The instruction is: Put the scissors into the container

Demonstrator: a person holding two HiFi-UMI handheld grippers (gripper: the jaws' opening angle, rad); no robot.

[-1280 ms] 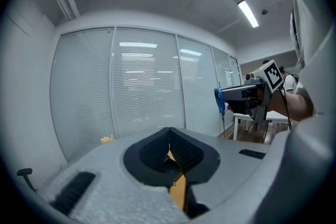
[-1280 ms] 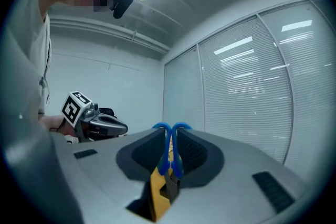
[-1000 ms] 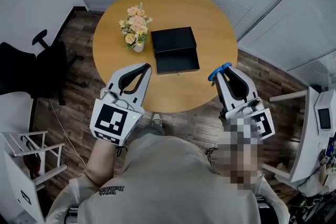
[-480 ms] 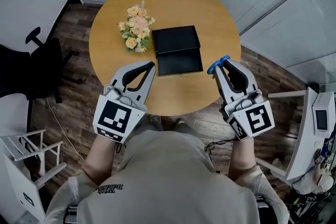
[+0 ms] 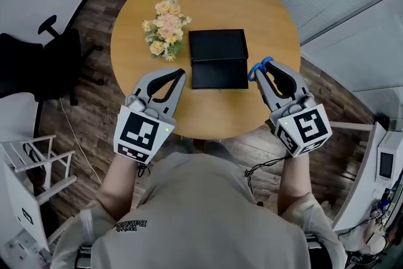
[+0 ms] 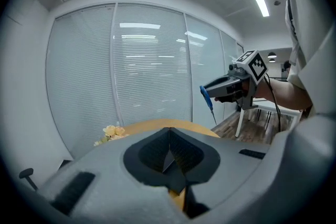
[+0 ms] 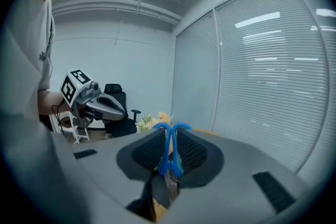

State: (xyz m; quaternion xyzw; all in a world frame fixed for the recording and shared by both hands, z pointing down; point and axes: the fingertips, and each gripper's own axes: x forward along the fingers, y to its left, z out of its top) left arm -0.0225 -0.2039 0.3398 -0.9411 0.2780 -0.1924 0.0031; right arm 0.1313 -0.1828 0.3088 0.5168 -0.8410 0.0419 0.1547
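My right gripper [image 5: 259, 72] is shut on blue-handled scissors [image 5: 258, 68], whose handle loops stick out past the fingertips just right of the container. In the right gripper view the scissors [image 7: 170, 155] stand clamped between the jaws, handles up. The container [image 5: 218, 58] is an open black box with its lid folded back, in the middle of the round wooden table [image 5: 208, 3]. My left gripper [image 5: 175, 79] is shut with nothing in it, over the table's near left part. From the left gripper view the right gripper [image 6: 211, 96] shows at the right with the blue handle hanging from it.
A small bunch of pale flowers [image 5: 164, 28] stands left of the box. A black office chair [image 5: 38, 63] sits on the wooden floor at left. White furniture [image 5: 31, 173] is at lower left and a white desk [image 5: 384, 160] at right.
Both grippers have moved forward over the table's near edge. The right gripper with the scissors has come close to the right side of the box.
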